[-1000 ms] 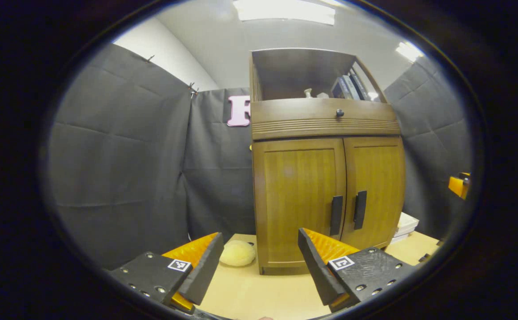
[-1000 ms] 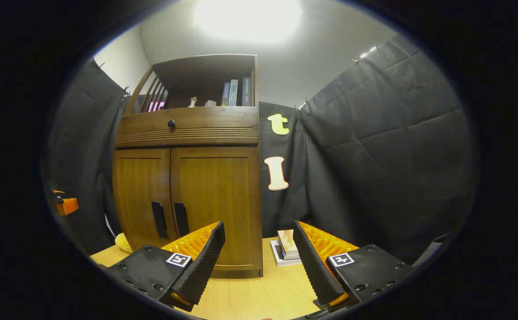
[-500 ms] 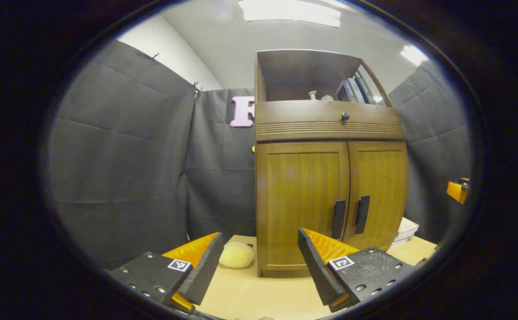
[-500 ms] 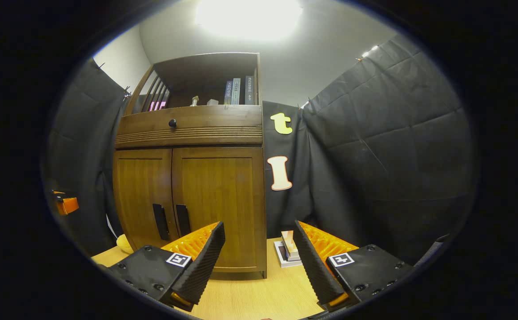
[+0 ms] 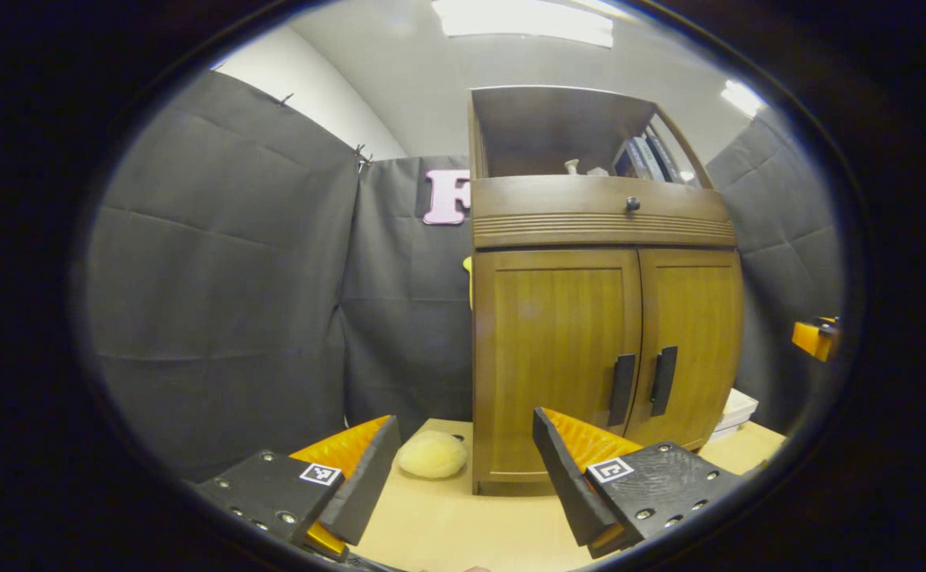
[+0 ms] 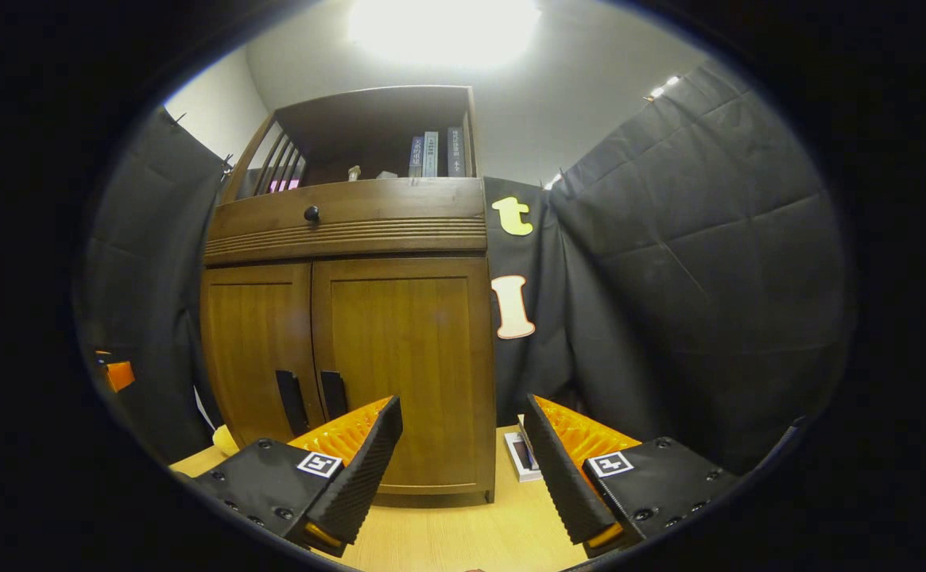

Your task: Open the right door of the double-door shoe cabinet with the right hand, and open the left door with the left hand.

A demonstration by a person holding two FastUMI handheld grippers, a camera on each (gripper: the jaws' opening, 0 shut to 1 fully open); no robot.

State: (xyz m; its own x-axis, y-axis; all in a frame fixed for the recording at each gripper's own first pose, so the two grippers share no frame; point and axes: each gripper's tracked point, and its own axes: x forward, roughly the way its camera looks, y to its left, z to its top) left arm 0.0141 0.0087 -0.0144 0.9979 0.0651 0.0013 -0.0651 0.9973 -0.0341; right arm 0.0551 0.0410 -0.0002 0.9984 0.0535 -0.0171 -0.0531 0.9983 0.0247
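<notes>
Wooden shoe cabinet has drifted toward 3 o'clock since earlier, doors still closed; left gripper and right gripper gape wide, holding nothing.

My ceiling lamp glares white at twelve o'clock; edges bow and dim, centre stays sharp.

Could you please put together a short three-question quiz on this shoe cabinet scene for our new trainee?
1. True or false: both doors of the shoe cabinet are shut.
2. Which door's handle is nearer the right gripper: A left door, B right door?
3. Fill in: the pale round object lies on the table beside the cabinet's ____ side.

Key: 1 true; 2 B; 3 left. Both the right gripper and the left gripper are open, holding nothing.
</notes>
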